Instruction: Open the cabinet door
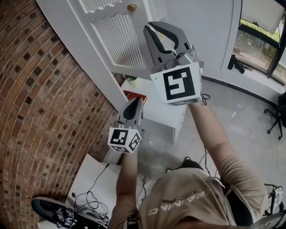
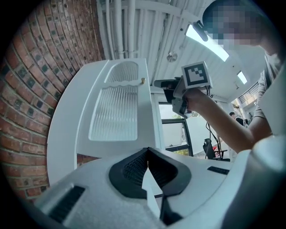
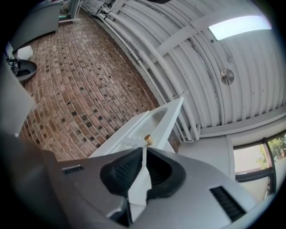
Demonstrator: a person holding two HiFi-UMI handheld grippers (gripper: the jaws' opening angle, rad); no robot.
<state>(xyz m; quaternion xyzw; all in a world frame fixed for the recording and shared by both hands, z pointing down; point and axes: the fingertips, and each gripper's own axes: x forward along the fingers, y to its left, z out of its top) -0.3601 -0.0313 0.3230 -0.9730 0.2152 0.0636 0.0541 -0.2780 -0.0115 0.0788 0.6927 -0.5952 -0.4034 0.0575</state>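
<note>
The white cabinet door [image 1: 111, 36] with a ribbed panel stands swung open, its small brass knob [image 1: 132, 7] near the free edge. My right gripper [image 1: 152, 26] is raised beside the door, a little to the right of the knob and not touching it; its jaws are shut with nothing in them. In the right gripper view the knob [image 3: 148, 140] sits just beyond the closed tips of the right gripper [image 3: 144, 151]. My left gripper [image 1: 136, 100] hangs lower, shut and empty, and points at the door [image 2: 116, 112]. The left gripper view also shows the knob [image 2: 143, 81].
A curved brick wall [image 1: 35, 89] runs along the left. The white cabinet body [image 1: 156, 112] behind the door holds a red item [image 1: 135, 95]. Cables [image 1: 89, 197] and a shoe [image 1: 49, 212] lie on the floor. Windows [image 1: 263, 36] and a chair [image 1: 279, 112] are at the right.
</note>
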